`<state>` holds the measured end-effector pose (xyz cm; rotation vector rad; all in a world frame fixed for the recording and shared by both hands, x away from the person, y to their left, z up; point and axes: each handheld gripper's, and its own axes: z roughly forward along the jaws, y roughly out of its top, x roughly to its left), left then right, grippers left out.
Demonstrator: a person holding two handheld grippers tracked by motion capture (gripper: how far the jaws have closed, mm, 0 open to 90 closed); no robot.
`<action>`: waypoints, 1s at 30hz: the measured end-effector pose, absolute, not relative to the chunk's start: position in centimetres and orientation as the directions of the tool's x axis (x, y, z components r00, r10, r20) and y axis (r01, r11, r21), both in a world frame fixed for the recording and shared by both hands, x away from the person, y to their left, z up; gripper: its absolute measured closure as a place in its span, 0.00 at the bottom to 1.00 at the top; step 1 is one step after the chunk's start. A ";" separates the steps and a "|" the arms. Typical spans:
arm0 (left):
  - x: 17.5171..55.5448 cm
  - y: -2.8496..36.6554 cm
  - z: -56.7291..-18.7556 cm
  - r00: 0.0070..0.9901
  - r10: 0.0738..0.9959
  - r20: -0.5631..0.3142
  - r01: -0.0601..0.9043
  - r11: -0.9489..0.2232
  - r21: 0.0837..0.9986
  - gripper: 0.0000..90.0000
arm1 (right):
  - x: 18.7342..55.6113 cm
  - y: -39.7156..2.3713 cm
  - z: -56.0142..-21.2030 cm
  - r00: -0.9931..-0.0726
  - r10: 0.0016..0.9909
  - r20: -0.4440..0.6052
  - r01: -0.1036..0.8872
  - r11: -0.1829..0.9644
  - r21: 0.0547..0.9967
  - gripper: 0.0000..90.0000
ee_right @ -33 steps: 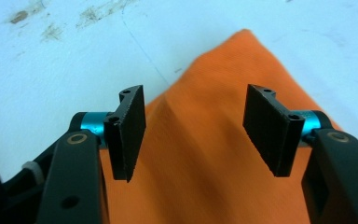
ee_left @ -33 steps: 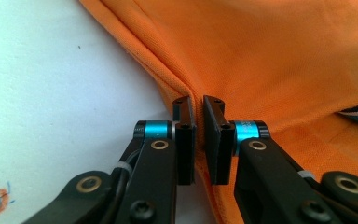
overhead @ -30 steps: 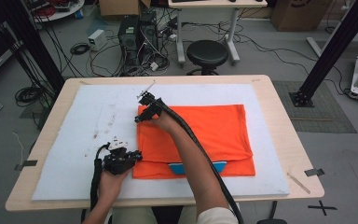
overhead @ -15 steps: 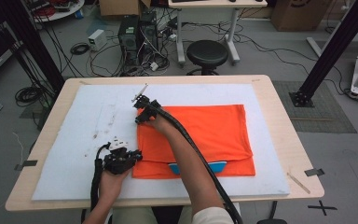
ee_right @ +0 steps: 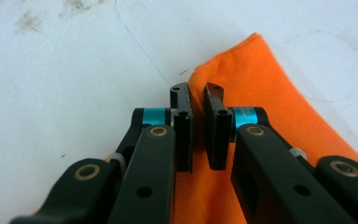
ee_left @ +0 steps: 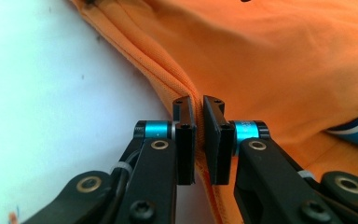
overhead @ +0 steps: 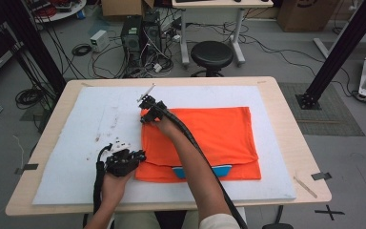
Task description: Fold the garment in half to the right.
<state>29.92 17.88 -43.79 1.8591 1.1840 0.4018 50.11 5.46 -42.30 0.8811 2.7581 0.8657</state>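
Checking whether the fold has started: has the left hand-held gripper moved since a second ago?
No. The left hand-held gripper sits at the orange shirt's near-left corner, as before.

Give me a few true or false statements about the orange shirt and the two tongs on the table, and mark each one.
1. The left tongs are shut on the edge of the orange shirt. True.
2. The right tongs grip the shirt's far left corner. True; their jaws have just been closing on the fabric.
3. The shirt hangs off the white mat. False: it lies flat on the mat.
4. The person's right forearm reaches across the shirt. True.
5. The shirt is green. False: orange, with a blue and white collar.
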 end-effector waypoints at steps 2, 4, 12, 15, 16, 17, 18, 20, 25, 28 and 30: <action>30.1 17.6 -43.2 0.504 0.846 -0.173 0.561 -0.169 0.810 0.93 | 50.2 4.9 -41.8 -0.819 0.570 0.067 0.500 0.651 0.571 0.94; 30.2 17.3 -42.6 0.512 0.838 -0.188 0.553 -0.154 0.819 0.93 | 50.2 4.2 -41.4 -0.816 0.574 0.072 0.502 0.640 0.582 0.94; 31.1 15.2 -40.5 0.558 0.795 -0.238 0.539 -0.130 0.832 0.93 | 50.2 0.6 -38.9 -0.794 0.603 0.078 0.508 0.586 0.632 0.94; 31.6 14.0 -39.7 0.582 0.769 -0.264 0.541 -0.123 0.832 0.93 | 50.1 -1.2 -38.1 -0.782 0.619 0.077 0.512 0.567 0.645 0.94; 31.7 13.5 -39.5 0.590 0.763 -0.266 0.538 -0.126 0.834 0.93 | 50.0 -1.9 -37.8 -0.780 0.621 0.072 0.509 0.565 0.649 0.94; 31.8 13.0 -39.3 0.597 0.756 -0.267 0.537 -0.129 0.834 0.93 | 50.0 -2.5 -37.6 -0.776 0.627 0.071 0.512 0.560 0.652 0.94; 31.9 12.5 -39.1 0.607 0.747 -0.271 0.536 -0.133 0.834 0.93 | 49.9 -3.2 -37.4 -0.770 0.634 0.069 0.514 0.554 0.655 0.94; 32.2 11.5 -38.7 0.622 0.734 -0.273 0.531 -0.139 0.836 0.93 | 49.8 -4.5 -37.0 -0.763 0.642 0.072 0.519 0.542 0.661 0.94; 32.9 8.8 -38.2 0.656 0.695 -0.294 0.536 -0.155 0.830 0.93 | 49.4 -7.6 -36.3 -0.737 0.673 0.064 0.533 0.520 0.667 0.94; 33.3 7.0 -37.8 0.678 0.675 -0.291 0.530 -0.175 0.830 0.93 | 49.3 -9.6 -36.0 -0.718 0.693 0.063 0.542 0.501 0.674 0.94; 33.5 5.9 -37.5 0.690 0.662 -0.292 0.528 -0.186 0.829 0.93 | 49.1 -11.0 -35.8 -0.706 0.706 0.060 0.547 0.490 0.679 0.94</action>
